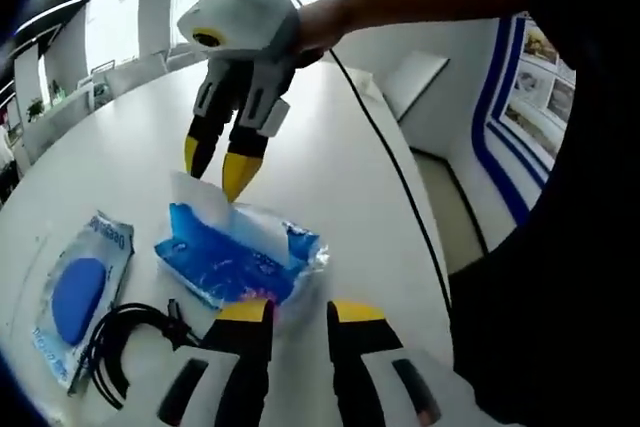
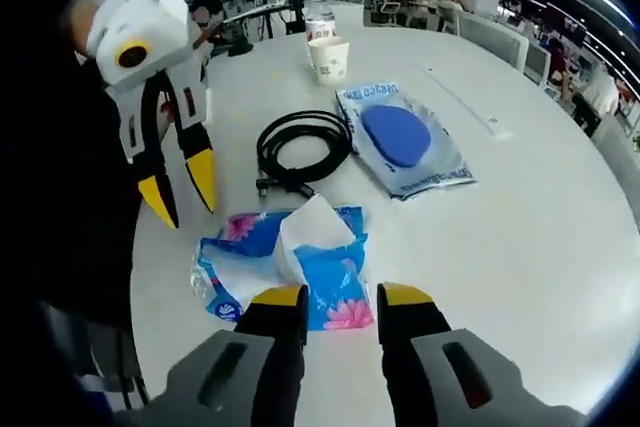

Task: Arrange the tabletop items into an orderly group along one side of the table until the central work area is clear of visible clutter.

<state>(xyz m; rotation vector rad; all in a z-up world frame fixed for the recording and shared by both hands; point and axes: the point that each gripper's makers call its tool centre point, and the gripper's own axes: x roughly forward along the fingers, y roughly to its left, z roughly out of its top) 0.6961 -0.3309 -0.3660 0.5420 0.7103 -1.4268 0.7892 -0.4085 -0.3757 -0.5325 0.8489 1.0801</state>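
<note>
- The left gripper [image 1: 300, 312] hovers at the near edge of the blue tissue pack [image 1: 240, 257], its yellow-tipped jaws spread apart with bare table showing between them; it grips nothing.
- In the right gripper view that same left gripper [image 2: 182, 189] hangs above the table just left of the tissue pack [image 2: 285, 267], jaws parted.
- The right gripper [image 2: 340, 299] sits just short of the pack's near side, jaws spread and pinching nothing.
- In the left gripper view the right gripper [image 1: 215, 162] comes down from above, held by a person's hand [image 1: 315, 22], its tips just over the white tissue [image 1: 215, 202] that sticks up from the pack; whether a tip touches it cannot be told.
- The pack lies on the white round table [image 2: 520, 237], crumpled, with its opening upward.
- A coiled black cable [image 2: 300, 147] lies just beyond the pack; beside it rests a clear packet with a blue oval pad [image 2: 400, 137].
- Farther off stand a paper cup [image 2: 330, 59] and a bottle [image 2: 318, 12], close together.
- A long white strip [image 2: 465, 99] lies well apart on the right side of the table.
</note>
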